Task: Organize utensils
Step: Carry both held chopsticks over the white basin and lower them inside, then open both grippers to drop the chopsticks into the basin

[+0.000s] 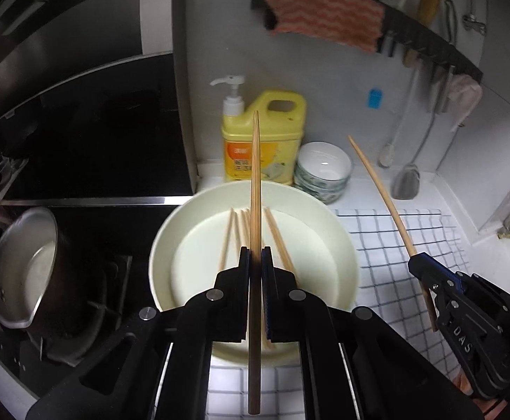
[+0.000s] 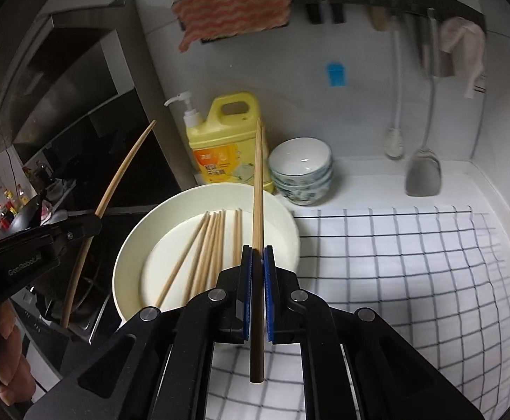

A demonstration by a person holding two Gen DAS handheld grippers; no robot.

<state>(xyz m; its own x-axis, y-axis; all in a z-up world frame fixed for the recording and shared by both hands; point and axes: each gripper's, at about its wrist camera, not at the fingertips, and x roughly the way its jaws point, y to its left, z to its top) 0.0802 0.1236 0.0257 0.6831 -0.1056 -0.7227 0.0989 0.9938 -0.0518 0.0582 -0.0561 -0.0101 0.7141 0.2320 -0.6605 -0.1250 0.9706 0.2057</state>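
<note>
My left gripper (image 1: 255, 252) is shut on one wooden chopstick (image 1: 255, 175) that points up and away, above a cream plate (image 1: 339, 245). Several more chopsticks (image 1: 235, 231) lie loose in that plate. My right gripper (image 2: 258, 252) is shut on another chopstick (image 2: 258, 182), also raised over the plate (image 2: 129, 255), where several chopsticks (image 2: 206, 248) remain. In the left wrist view the right gripper (image 1: 417, 262) shows at the right with its chopstick (image 1: 381, 189). The left gripper (image 2: 92, 222) with its chopstick (image 2: 122, 175) appears at the left of the right wrist view.
A yellow dish-soap jug (image 1: 265, 140) and stacked bowls (image 1: 323, 169) stand behind the plate. A checked cloth (image 2: 395, 262) covers the counter on the right. A steel pot (image 1: 23, 266) sits on the stove at the left. A spatula (image 2: 425, 175) and a striped rag (image 2: 234, 10) hang on the wall rack.
</note>
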